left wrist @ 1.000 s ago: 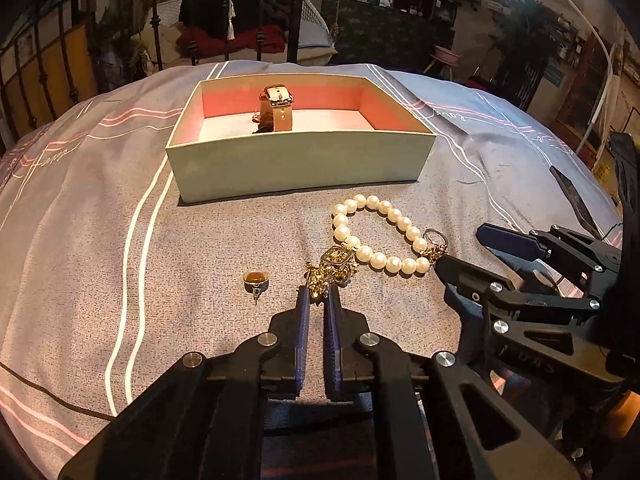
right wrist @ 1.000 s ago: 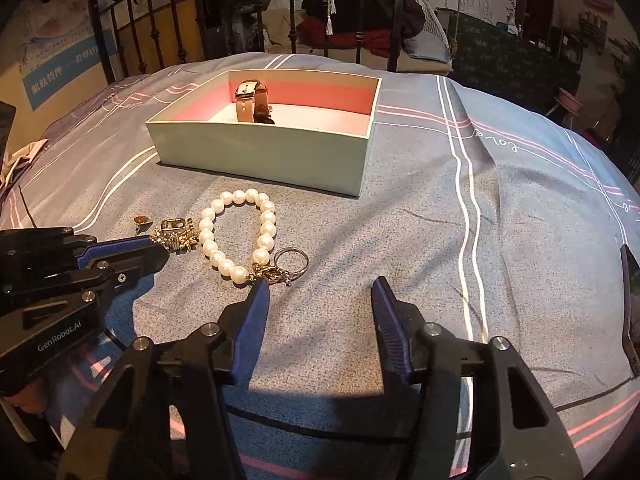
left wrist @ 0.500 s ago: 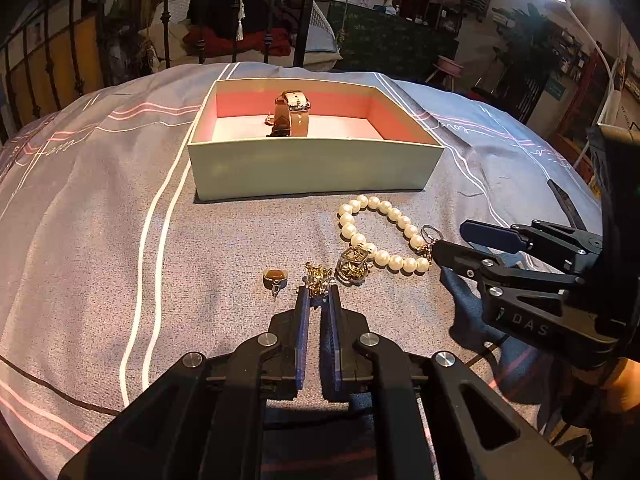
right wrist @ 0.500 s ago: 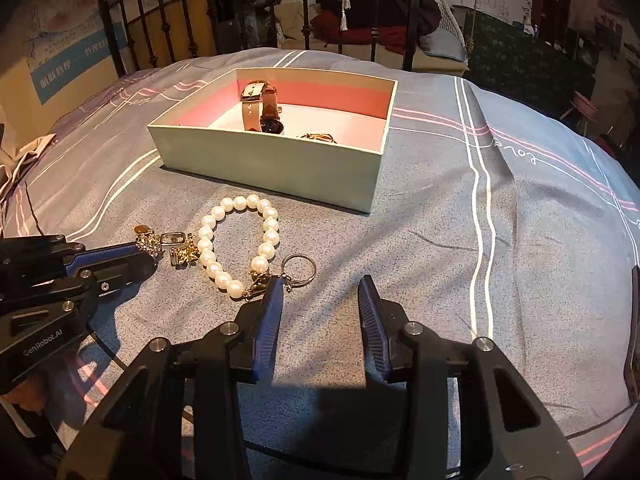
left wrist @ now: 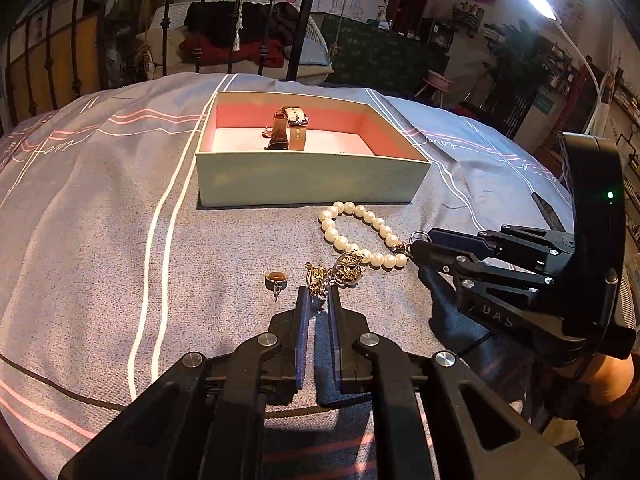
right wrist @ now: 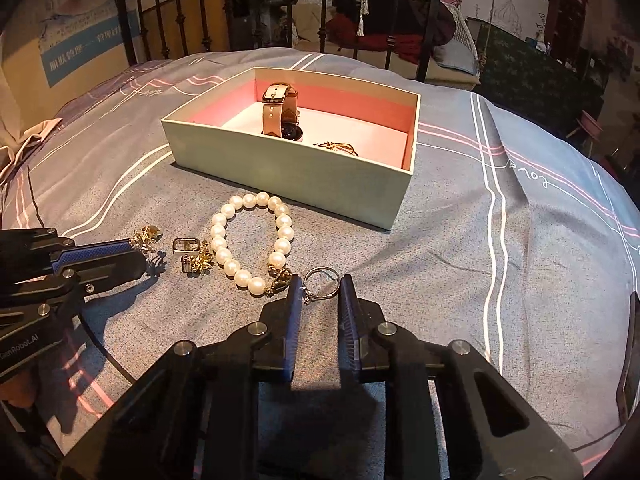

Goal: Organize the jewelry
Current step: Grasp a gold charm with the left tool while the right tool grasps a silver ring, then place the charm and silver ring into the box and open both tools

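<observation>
right tool [right wrist: 318, 290] – jaws just closing on the silver ring [right wrist: 322, 278] to carry it to the box [right wrist: 288, 172] ahead | left tool [left wrist: 318, 300] – pressed together, gold chain [left wrist: 320, 278] at its tips | pearl bracelet [right wrist: 250, 240] between tools

The bedspread [right wrist: 460, 240] is matt woven cloth, faintly grainy; the box [right wrist: 304, 172] looks like matt card, pink inside. Glossy smooth pearl bracelet [right wrist: 250, 240], shiny metal ring [right wrist: 322, 284], gold-toned metal chain [left wrist: 332, 274], leather-like watch [right wrist: 278, 114] strap with a polished buckle
</observation>
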A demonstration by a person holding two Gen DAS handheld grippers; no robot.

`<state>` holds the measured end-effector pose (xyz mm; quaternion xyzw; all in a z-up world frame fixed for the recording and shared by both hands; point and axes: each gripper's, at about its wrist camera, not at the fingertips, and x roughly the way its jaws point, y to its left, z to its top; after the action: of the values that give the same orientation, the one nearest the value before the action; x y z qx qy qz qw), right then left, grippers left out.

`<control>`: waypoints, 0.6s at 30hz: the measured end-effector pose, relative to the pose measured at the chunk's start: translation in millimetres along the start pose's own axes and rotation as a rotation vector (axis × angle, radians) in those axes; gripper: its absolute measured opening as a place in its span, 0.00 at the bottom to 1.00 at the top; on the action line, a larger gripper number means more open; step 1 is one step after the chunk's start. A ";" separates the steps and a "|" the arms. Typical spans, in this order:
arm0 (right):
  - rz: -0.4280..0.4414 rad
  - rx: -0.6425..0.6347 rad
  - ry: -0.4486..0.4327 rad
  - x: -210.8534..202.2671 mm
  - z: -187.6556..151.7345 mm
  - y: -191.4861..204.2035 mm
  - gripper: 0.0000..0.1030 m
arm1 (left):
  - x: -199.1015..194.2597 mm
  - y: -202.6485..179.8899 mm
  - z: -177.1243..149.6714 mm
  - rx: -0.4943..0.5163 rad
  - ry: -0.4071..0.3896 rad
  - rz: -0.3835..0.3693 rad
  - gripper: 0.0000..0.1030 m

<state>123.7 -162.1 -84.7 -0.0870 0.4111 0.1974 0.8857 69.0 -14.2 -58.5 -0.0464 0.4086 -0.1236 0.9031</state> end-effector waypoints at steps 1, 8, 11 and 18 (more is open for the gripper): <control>0.002 0.009 -0.009 -3.0 -1.7 -0.6 0.20 | -0.7 -0.7 0.3 0.003 -0.003 0.003 0.09; 0.026 0.071 -0.067 -22.1 -10.3 -8.4 0.20 | -3.2 -0.8 2.8 -0.003 -0.012 0.004 0.09; 0.030 0.077 -0.083 -27.4 -8.7 -8.1 0.20 | -4.2 -0.2 3.0 -0.005 -0.014 0.008 0.09; 0.045 0.074 -0.106 -34.1 -2.2 -5.4 0.20 | -8.0 1.2 13.1 -0.004 -0.033 0.018 0.09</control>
<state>104.5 -177.2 -60.2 -0.0345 0.3724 0.2062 0.9042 73.9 -11.2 -44.3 -0.0465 0.3945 -0.1142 0.9106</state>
